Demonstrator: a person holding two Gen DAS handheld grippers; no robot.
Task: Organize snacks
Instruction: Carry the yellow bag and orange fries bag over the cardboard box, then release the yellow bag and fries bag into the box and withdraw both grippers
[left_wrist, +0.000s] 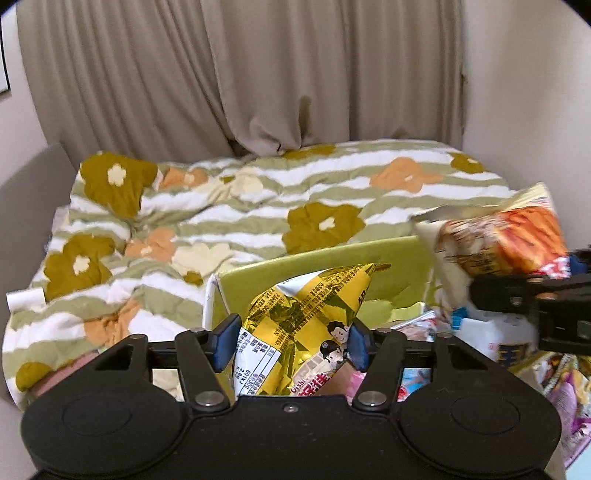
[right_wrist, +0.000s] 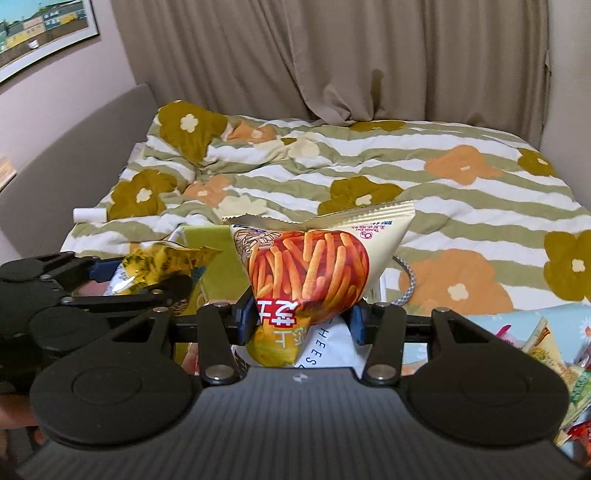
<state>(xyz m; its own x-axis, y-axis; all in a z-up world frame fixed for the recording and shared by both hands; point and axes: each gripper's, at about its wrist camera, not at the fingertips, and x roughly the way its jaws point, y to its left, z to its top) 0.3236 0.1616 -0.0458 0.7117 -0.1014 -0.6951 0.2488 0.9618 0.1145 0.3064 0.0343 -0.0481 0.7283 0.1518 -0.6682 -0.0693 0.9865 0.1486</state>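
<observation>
My left gripper (left_wrist: 291, 343) is shut on a puffy yellow snack bag (left_wrist: 303, 306) with cartoon faces, held upright over a lime-green box (left_wrist: 399, 258). That bag (right_wrist: 159, 262) and the left gripper (right_wrist: 110, 277) also show at the left of the right wrist view. My right gripper (right_wrist: 301, 317) is shut on the lower part of a cream snack bag (right_wrist: 314, 258) printed with orange fry sticks. The cream bag (left_wrist: 502, 236) hangs to the right of the green box, above loose packets, with the right gripper (left_wrist: 517, 299) blurred below it.
The green box (right_wrist: 218, 266) sits on a bed under a striped flower quilt (right_wrist: 443, 206). Loose snack packets (right_wrist: 546, 339) lie at the lower right. A beige curtain (left_wrist: 258, 74) hangs behind the bed, and a grey headboard (right_wrist: 74, 147) runs along the left.
</observation>
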